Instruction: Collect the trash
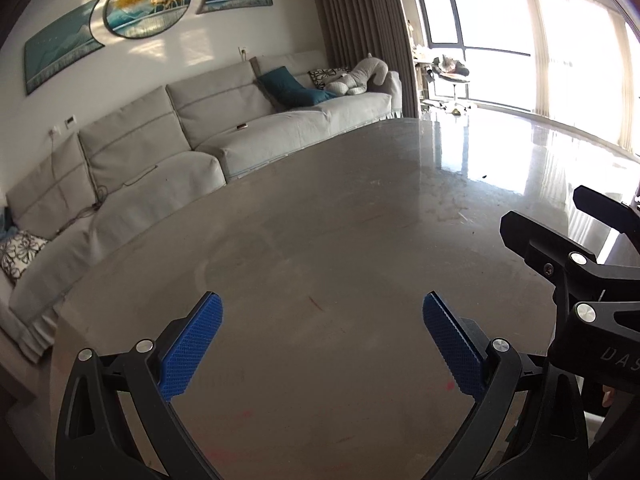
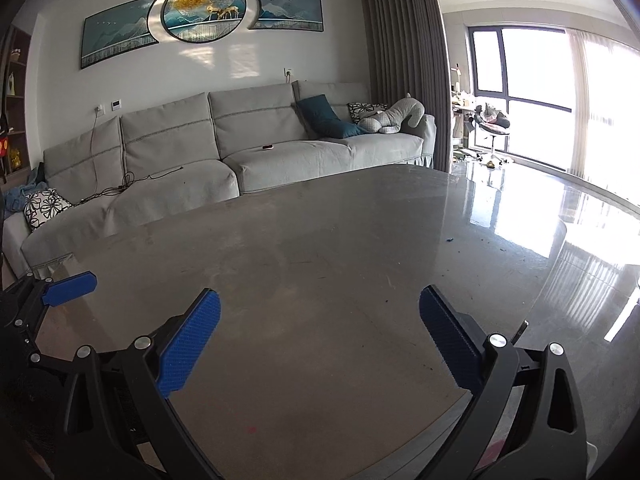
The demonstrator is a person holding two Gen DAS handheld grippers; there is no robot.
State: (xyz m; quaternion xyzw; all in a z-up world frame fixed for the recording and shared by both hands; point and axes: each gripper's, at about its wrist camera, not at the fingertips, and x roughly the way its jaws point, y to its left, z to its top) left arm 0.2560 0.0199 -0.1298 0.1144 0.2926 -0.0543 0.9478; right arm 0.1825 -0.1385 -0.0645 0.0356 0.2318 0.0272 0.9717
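The bench [image 2: 320, 248] lay bare of trash in both views, so whether collecting was done or unstarted was unclear. The left hand-held gripper [image 1: 322, 340] and right hand-held gripper [image 2: 320, 340] hovered spread wide, grasping nothing.

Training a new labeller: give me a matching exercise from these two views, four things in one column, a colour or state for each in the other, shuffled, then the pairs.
Things
1. sofa
2. plain cushion
3. left gripper
4. curtain

Colour or state
A. teal
B. open, holding nothing
C. brown, drawn aside beside the window
D. light grey

Pairs: 1-D, 2-A, 3-B, 4-C
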